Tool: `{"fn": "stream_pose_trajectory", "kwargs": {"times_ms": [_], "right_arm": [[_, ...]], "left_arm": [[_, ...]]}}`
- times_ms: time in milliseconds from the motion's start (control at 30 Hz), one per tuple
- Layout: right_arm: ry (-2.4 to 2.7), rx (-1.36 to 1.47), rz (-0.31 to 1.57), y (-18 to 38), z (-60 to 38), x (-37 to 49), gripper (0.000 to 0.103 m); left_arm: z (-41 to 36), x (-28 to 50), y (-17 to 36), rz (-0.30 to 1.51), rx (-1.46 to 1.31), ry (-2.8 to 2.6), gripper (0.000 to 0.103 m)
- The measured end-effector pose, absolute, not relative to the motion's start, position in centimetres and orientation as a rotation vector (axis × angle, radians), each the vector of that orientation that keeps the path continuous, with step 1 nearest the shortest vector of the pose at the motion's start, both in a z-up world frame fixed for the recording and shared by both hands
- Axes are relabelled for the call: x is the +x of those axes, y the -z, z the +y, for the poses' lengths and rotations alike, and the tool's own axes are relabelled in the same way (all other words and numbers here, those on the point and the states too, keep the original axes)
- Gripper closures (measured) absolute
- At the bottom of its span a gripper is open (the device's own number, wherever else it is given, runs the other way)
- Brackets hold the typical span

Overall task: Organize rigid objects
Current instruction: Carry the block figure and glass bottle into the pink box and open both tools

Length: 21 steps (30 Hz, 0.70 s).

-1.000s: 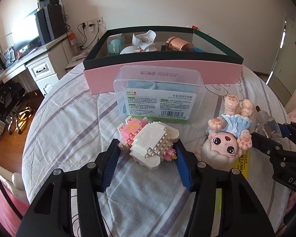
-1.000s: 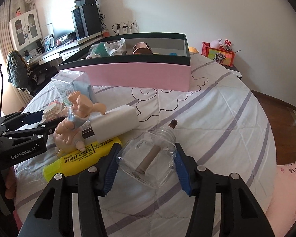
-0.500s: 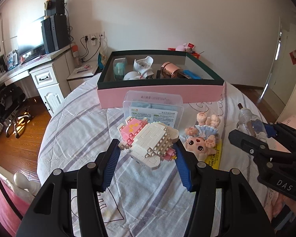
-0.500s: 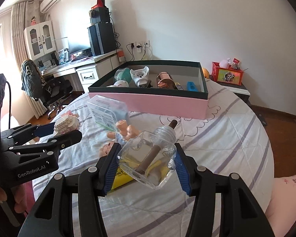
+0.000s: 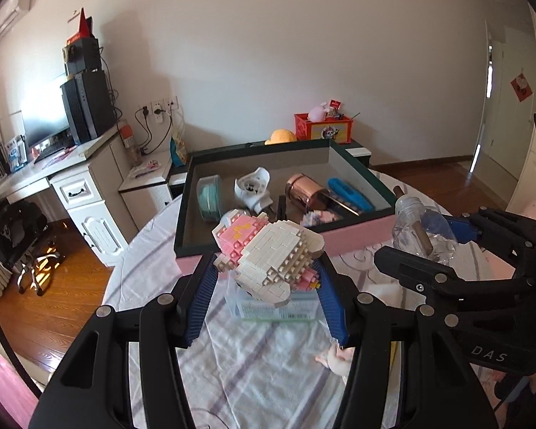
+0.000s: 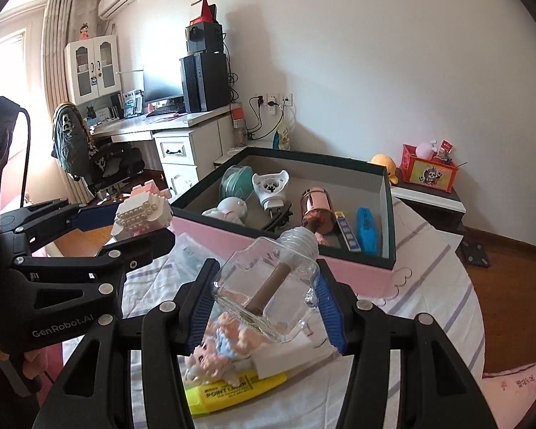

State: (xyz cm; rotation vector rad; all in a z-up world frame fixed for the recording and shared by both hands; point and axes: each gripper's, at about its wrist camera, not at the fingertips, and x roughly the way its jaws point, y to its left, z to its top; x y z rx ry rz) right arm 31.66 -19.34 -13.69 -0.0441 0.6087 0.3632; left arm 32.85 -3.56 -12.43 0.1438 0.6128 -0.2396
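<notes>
My left gripper [image 5: 266,279] is shut on a white and pink brick-built figure [image 5: 268,250], lifted above the bed. It shows again at the left of the right wrist view as brick figure [image 6: 141,216]. My right gripper [image 6: 264,300] is shut on a clear glass bottle [image 6: 268,286] with a brown wick, also held in the air; the same glass bottle [image 5: 421,228] appears at the right of the left wrist view. Ahead sits the pink box with a dark green rim [image 5: 353,241] [image 6: 268,245], holding several items.
On the striped bedsheet [image 5: 261,368] lie a clear plastic case [image 5: 275,309], a small doll [image 6: 221,354], a yellow highlighter [image 6: 232,389] and a white block [image 6: 278,364]. A desk [image 6: 168,125] and office chair [image 6: 89,157] stand at the left; a bedside cabinet [image 6: 428,200] with a red box stands behind.
Both grippers have risen from the bed with their loads, the brick figure and the glass bottle. The pink box now sits lower in view and its inside shows.
</notes>
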Motion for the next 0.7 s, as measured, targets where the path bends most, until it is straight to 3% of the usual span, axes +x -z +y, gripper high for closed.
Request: {"fn": "stream_pose_trajectory", "kwargs": {"times_ms": [267, 700], "right_arm": [[-0.343, -0.11, 0.622, 12.3, -19.7, 40.5, 0.048], [-0.228, -0.22, 0.81, 17.4, -21.6, 52.7, 0.048]], "left_arm": [[-5.2, 43.0, 11.2, 0.654, 0.175, 0.268, 0.048], [-6.8, 55.8, 16.8, 0.851, 0.187, 0.21, 0.047]]}}
